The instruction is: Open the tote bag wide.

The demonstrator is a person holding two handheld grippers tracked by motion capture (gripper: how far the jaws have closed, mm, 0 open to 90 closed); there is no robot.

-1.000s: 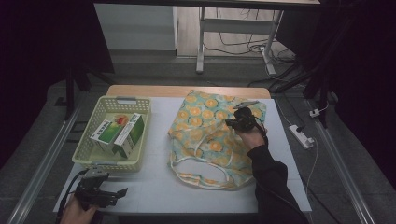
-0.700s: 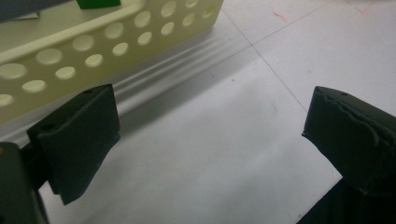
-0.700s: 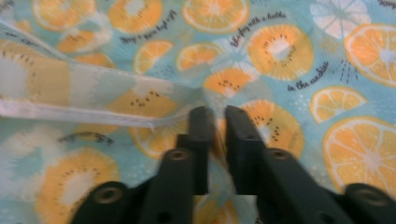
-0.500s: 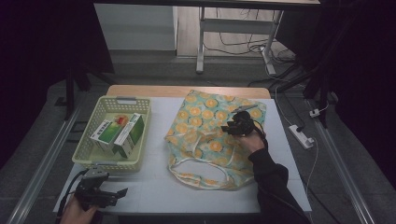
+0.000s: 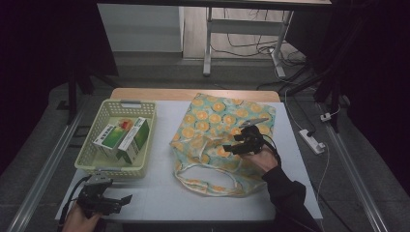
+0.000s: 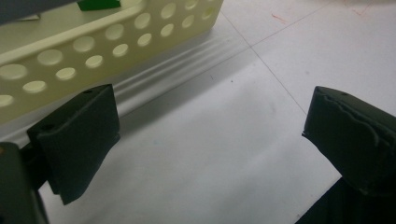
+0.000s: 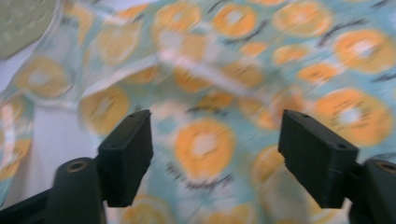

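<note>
A cloth bag (image 5: pixel 212 121) printed with orange slices on pale blue lies flat on the white table, its looped handles (image 5: pixel 208 181) toward the near edge. My right gripper (image 5: pixel 236 145) hovers open over the bag's middle right, pointing left; its own view shows the bag (image 7: pixel 205 144) between wide-apart jaws, blurred. My left gripper (image 5: pixel 123 200) rests open near the table's front left corner, just in front of a pale yellow perforated basket (image 5: pixel 96 162). In the left gripper view the basket wall (image 6: pixel 93 42) sits at the upper left, with bare table between the jaws.
The basket holds a green and white carton (image 5: pixel 133 140) and a smaller box (image 5: pixel 107 137). A power strip (image 5: pixel 312 140) and cables lie on the floor to the right. A metal rail (image 5: pixel 38 169) runs along the table's left side.
My right gripper has moved toward the near edge and a little left over the bag. The bag's left side has shifted and bunched slightly. The left gripper has stayed put.
</note>
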